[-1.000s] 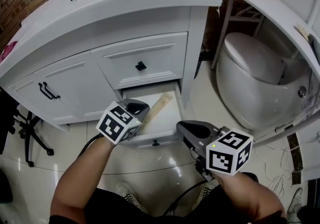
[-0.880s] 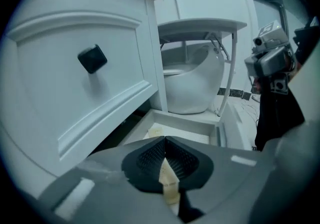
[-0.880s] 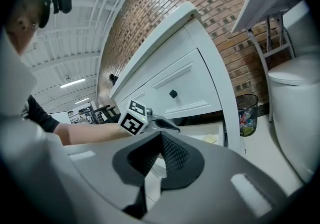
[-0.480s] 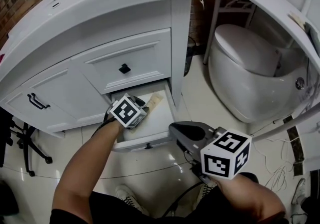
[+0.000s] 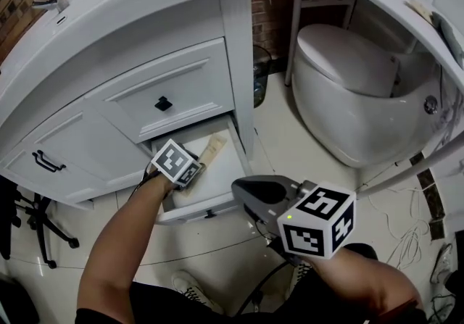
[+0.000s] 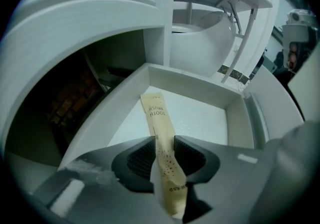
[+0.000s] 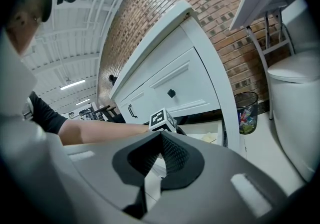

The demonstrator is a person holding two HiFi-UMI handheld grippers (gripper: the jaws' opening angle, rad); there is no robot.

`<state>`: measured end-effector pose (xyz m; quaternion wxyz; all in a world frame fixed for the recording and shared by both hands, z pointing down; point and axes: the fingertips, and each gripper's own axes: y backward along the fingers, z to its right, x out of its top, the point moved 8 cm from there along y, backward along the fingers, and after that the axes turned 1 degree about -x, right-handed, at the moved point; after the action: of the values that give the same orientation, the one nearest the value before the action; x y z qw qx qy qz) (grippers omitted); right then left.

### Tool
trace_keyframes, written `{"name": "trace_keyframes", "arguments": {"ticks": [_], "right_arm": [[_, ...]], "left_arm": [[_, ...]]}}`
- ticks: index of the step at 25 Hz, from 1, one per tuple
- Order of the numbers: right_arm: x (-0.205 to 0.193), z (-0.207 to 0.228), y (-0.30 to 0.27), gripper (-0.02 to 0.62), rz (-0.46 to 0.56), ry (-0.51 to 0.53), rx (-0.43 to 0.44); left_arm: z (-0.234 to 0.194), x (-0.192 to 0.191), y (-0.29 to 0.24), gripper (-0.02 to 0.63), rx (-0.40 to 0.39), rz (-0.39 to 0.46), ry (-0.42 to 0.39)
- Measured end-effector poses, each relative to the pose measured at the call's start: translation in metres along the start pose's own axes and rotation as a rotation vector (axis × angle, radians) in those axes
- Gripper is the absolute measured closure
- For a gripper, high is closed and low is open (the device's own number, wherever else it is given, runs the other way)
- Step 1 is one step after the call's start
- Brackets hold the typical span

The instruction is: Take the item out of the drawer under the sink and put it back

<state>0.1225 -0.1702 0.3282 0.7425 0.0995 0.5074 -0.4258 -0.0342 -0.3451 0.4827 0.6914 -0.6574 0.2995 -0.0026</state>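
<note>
One thin paper toothbrush packet (image 6: pixel 156 118) lies in the open drawer (image 6: pixel 239 123), light and floppy, so I'd pinch it mid-length. The left tongs (image 6: pixel 164 149) have just been opening around it, not gripping yet; the right tongs (image 7: pixel 159 143) are closed, empty.

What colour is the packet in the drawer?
Packet: pale cream with brown print and dots, clearest in left gripper view.

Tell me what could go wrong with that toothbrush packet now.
The left hand-held gripper has just been opening its jaws, but the toothbrush packet stands tilted between them, far end in the drawer. It may cling to a pad and lift out again, or stay propped and snag when the drawer closes.
</note>
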Motion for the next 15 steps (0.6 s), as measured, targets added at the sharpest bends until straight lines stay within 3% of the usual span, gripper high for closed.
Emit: {"name": "trace_keyframes", "arguments": {"ticks": [6, 9, 15], "right_arm": [[0.0, 0.0, 0.0, 0.592, -0.001, -0.004, 0.002], [0.001, -0.002, 0.0, 0.592, 0.002, -0.003, 0.005], [0.003, -0.002, 0.003, 0.592, 0.012, -0.009, 0.006]], "left_arm": [[0.001, 0.001, -0.001, 0.525, -0.022, 0.008, 0.029], [0.001, 0.0, 0.003, 0.566, 0.001, 0.012, 0.029], [0.002, 0.0, 0.018, 0.572, 0.051, 0.04, 0.031]]}}
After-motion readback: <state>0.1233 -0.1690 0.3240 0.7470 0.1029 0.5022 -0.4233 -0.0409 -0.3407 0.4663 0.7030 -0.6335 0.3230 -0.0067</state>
